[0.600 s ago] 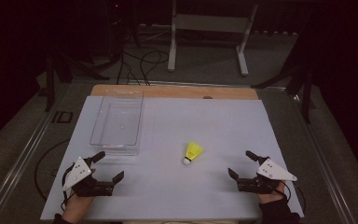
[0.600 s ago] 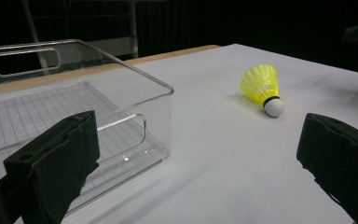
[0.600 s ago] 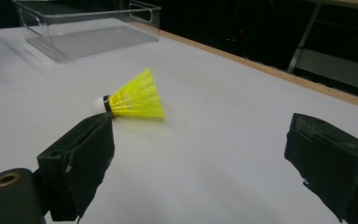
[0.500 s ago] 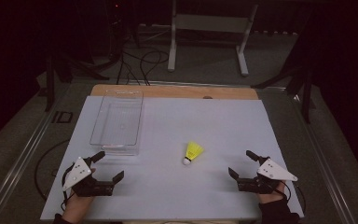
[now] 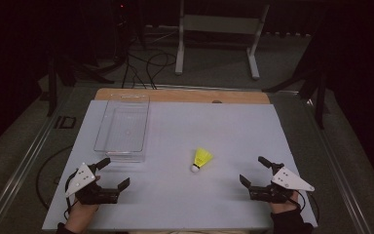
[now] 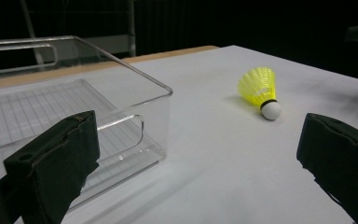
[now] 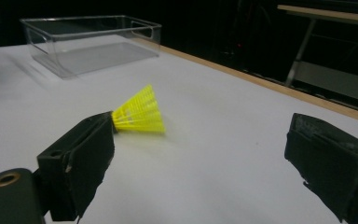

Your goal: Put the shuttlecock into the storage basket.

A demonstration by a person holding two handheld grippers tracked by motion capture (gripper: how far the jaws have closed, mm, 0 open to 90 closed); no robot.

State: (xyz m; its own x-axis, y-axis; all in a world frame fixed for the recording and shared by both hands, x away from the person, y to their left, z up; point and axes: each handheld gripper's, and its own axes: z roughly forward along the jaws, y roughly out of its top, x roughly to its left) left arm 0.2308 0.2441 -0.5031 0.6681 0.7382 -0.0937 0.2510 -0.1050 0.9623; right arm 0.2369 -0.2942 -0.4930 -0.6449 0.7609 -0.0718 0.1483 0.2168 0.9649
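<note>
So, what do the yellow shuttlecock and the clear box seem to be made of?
Shuttlecock: the skirt looks like moulded yellow plastic mesh, ribbed and slightly translucent; the matt white tip could be foam or cork. Box: probably hard, glossy clear plastic, see-through with bright edge reflections and cut-out handles.

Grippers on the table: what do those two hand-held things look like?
Each is a black two-jaw tool held in one hand. The left gripper and right gripper both carry a pale three-cornered plate on top. The jaws are blocky, with rough dark pads. Dark sleeves show at the wrists.
</note>
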